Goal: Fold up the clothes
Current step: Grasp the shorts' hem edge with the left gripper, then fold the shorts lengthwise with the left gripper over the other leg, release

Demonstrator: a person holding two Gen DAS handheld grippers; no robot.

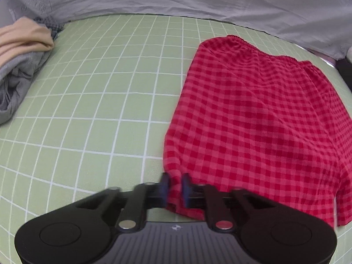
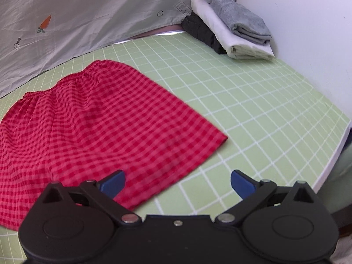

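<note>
Red checked shorts (image 1: pixel 259 118) lie flat on the green grid mat (image 1: pixel 105 101), waistband at the far side. My left gripper (image 1: pixel 175 187) is shut on the near left hem corner of the shorts. In the right wrist view the same shorts (image 2: pixel 92 121) fill the left half. My right gripper (image 2: pixel 178 182) is open above the near right hem, its left finger (image 2: pixel 114 181) over the cloth and its right finger (image 2: pixel 242 183) over the bare mat (image 2: pixel 253 114).
An unfolded pile of beige and grey clothes (image 1: pixel 19 61) lies at the mat's left edge. A stack of folded grey, white and black clothes (image 2: pixel 228 24) sits at the far right corner. A grey sheet with a carrot print (image 2: pixel 72 22) hangs behind.
</note>
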